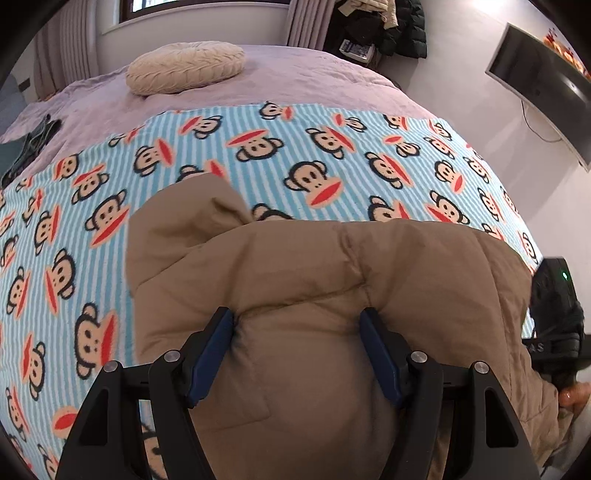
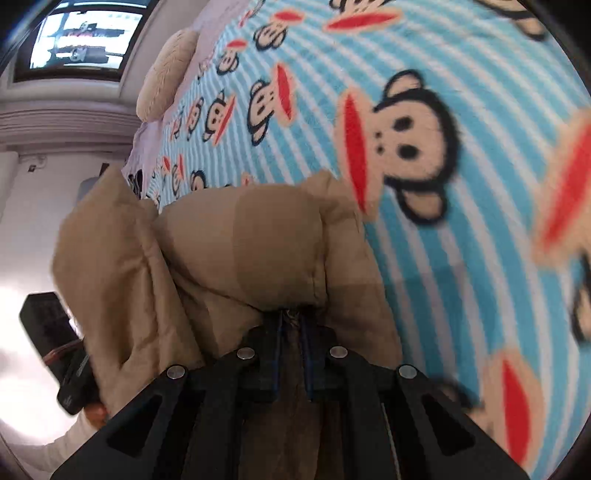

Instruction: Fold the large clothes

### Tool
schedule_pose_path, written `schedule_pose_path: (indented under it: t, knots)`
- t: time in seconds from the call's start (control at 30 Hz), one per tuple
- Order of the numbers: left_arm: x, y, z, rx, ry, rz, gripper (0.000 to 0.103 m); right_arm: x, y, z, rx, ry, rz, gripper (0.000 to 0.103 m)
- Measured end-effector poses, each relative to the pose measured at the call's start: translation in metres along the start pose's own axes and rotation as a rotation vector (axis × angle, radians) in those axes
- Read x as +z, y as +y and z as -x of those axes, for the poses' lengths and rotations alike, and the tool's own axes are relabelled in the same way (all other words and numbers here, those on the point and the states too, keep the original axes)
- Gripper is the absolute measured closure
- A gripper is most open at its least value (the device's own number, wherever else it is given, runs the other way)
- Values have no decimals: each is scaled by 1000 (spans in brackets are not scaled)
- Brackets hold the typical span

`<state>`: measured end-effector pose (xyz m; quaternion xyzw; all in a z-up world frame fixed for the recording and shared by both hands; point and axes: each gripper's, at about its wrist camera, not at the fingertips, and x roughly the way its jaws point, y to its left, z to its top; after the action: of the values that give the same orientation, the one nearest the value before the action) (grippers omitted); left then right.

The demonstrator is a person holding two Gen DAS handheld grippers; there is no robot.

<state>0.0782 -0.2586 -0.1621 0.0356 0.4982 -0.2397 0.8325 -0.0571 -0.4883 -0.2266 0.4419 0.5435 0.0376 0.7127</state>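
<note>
Lying on a bed, a tan padded quilted coat (image 1: pixel 332 280) rests in a puffy bundle on a fleece blanket (image 1: pixel 303 155) striped light blue and white and printed with cartoon monkey faces with red mouths. The coat sits at the near edge of the blanket, close to both cameras

The left claw (image 1: pixel 297 321), black with blue finger pads, has a thick bulge of the coat between its fingers; the blue pads (image 1: pixel 380 354) press into the fabric on both sides, so it grasps the coat with its fingers spread wide around the fold

The right claw (image 2: pixel 291 325) is clenched almost fully together on a thin edge of the same coat, with fabric pinched between its narrow blue-edged pads and more of the coat puffing up just beyond the tips. This view is slightly blurred

Farther back on the bed, a round cream ribbed cushion (image 1: pixel 186 66) lies on a lilac bedspread (image 1: pixel 314 81) beyond the blanket. A dark flat screen (image 1: pixel 535 85) hangs on the white wall at the right of the left wrist view, and dark clothing (image 1: pixel 402 26) hangs in the far corner beside grey curtains (image 1: pixel 306 22)
</note>
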Motion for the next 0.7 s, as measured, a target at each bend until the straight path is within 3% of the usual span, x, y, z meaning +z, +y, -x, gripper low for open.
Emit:
schedule_pose_path:
  t: [0.13,0.2,0.27,0.3,0.33,0.47,0.5,0.53,0.63,0.7]
  knots:
    - [-1,-7,-1,1,5,-24,33,-7,12,35,-123,-9,54,92]
    - [-1,-7,0,-1,6,-28,33,-11,12,65,-111,-59,56,91]
    - [0,-7,0,1,8,-29,33,-11,13,89,-47,-100,40,75]
    - [-1,-8,-1,2,5,-28,33,-11,15,97,1,-113,36,49]
    - [-1,-8,-1,4,5,-30,33,-9,19,99,45,-117,42,34]
    - [-1,-6,1,11,9,-38,33,3,30,68,209,-9,30,36]
    - [-1,-8,0,11,8,-36,33,6,33,49,207,35,17,49]
    - [-1,-7,1,15,11,-38,33,5,33,37,156,62,23,79]
    - [-2,-9,2,15,12,-44,33,-12,28,27,41,48,56,90]
    - [-4,-16,2,15,10,-74,33,-31,22,27,-27,30,75,90]
